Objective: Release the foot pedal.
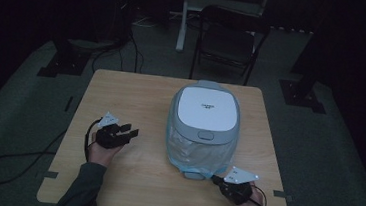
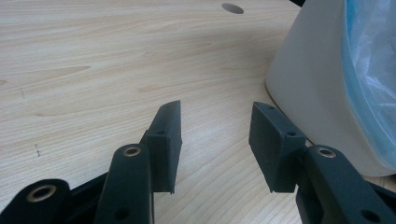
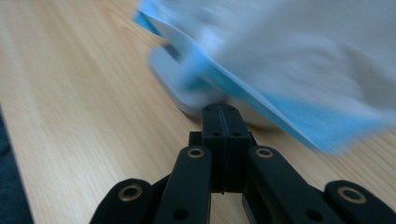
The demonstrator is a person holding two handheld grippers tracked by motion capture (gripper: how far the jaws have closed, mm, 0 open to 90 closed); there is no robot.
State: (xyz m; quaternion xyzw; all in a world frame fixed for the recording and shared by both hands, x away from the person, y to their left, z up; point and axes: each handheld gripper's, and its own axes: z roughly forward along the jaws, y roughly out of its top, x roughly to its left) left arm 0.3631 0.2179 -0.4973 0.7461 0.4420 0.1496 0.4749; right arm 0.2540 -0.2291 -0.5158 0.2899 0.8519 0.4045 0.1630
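Bin (image 1: 204,127), lined with a blue bag (image 1: 191,154), is standing mid-surface (image 1: 129,178). Left gripper (image 1: 132,131) is hovering left of the bin, jaws apart and empty. Right gripper (image 1: 216,178) is sitting at the bin's near base, jaws pressed together, gripping nothing.

One lidded bin (image 1: 204,125) with one blue liner bag (image 1: 187,151), two grippers, one wooden table (image 1: 126,93), one folding chair (image 1: 226,39).

blue bag (image 3: 299,70): smearing into blur in the right gripper view
bin (image 2: 317,88): being cut off by the left gripper view's right edge
lid lettering (image 1: 207,105): staying too small to read
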